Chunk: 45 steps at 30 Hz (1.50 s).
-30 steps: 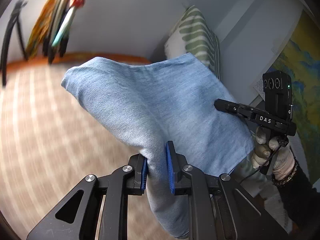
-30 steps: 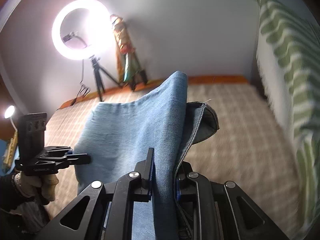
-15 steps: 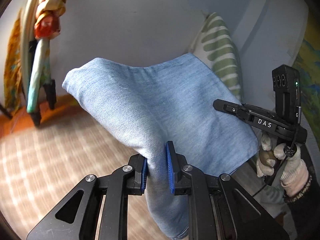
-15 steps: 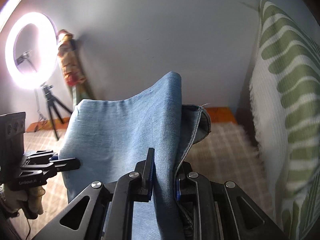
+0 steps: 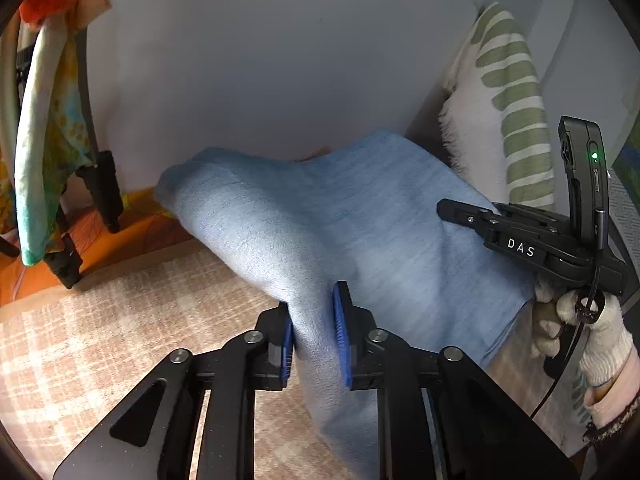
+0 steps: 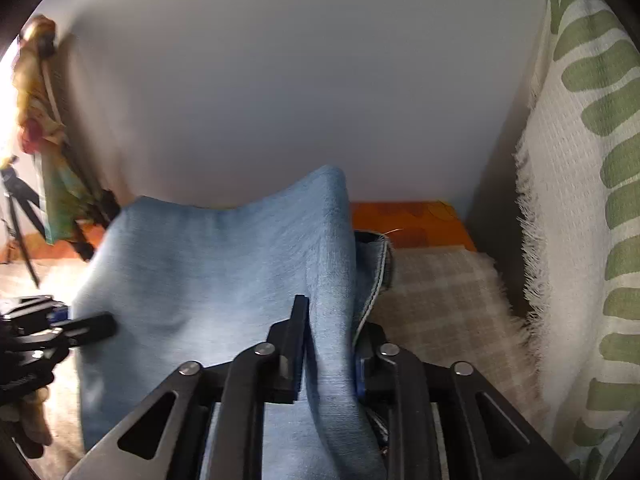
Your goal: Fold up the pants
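The light blue denim pants (image 5: 360, 232) hang folded between my two grippers, above a checked beige bedspread (image 5: 120, 320). My left gripper (image 5: 314, 336) has a bunch of the fabric between its blue pads; its jaws are opening, and the cloth still fills the gap. In the right wrist view the pants (image 6: 208, 280) rise over my right gripper (image 6: 330, 344), whose jaws are opening too, with a thick fold and a hem still between them. Each view shows the other tool: the right gripper (image 5: 460, 210) in a white-gloved hand (image 5: 592, 336), and the left gripper (image 6: 96, 324) blurred.
A plain grey wall (image 6: 280, 80) stands close ahead. A white pillow with green stripes (image 6: 580, 200) leans at the right, also visible as the pillow (image 5: 508, 112). Colourful cloth on a dark stand (image 5: 44, 120) hangs at the left. An orange strip (image 6: 408, 220) borders the bedspread (image 6: 440, 300).
Both grippers carried the pants forward and down toward the wall and pillow. The ring light slid out of the right view. The jaws look slightly wider, with the cloth still between them.
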### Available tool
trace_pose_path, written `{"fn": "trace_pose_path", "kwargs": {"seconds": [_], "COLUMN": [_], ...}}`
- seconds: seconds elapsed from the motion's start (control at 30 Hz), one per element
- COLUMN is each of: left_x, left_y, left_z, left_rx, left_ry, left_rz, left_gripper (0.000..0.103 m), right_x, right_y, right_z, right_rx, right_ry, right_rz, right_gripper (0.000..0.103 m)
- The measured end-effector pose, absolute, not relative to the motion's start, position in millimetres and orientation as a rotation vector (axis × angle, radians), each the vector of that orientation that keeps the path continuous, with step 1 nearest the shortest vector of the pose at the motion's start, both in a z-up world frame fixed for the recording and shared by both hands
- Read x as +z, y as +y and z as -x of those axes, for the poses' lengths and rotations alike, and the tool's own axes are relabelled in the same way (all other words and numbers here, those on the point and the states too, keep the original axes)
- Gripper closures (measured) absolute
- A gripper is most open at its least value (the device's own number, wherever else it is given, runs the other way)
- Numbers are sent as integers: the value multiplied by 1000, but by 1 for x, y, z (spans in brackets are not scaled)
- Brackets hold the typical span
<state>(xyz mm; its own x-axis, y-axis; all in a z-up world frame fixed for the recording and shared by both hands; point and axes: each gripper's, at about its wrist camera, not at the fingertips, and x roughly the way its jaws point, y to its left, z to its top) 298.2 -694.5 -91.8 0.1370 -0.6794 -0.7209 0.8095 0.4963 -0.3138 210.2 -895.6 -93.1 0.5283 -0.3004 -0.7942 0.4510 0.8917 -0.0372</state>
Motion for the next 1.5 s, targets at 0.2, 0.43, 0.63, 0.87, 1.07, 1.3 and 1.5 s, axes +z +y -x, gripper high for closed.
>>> {"fn": "trace_pose_path", "kwargs": {"seconds": [0.2,0.43,0.63,0.87,1.07,1.3,1.5], "left_x": [-85,-66,-43,-17,10,40,61], "left_y": [-694,-669,-652,-620,-588,-547,-509], "left_z": [-288,-279,-259,-230,-198,-162,-126], "left_rx": [-1045,-1045,-1011,-1007,-1002,-998,-1002], "left_ry": [915,881,843,807,761,710,663], "left_rz": [-226,-210,-224,-225,-203,-176,-148], "left_gripper": [72,45,30,29,26,23,23], "right_x": [-85,-69,-48,-19,5,24,35], "right_y": [-908,-896,-878,-848,-819,-781,-745], "right_z": [-192,-166,-143,-113,-74,-27,12], "right_rx": [-515,-497,-488,-480,-509,-478,-473], "right_ry": [835,790,751,715,677,647,614], "right_rz": [-167,-179,-190,-186,-165,-165,-151], "right_gripper": [42,28,18,15,5,1,0]}}
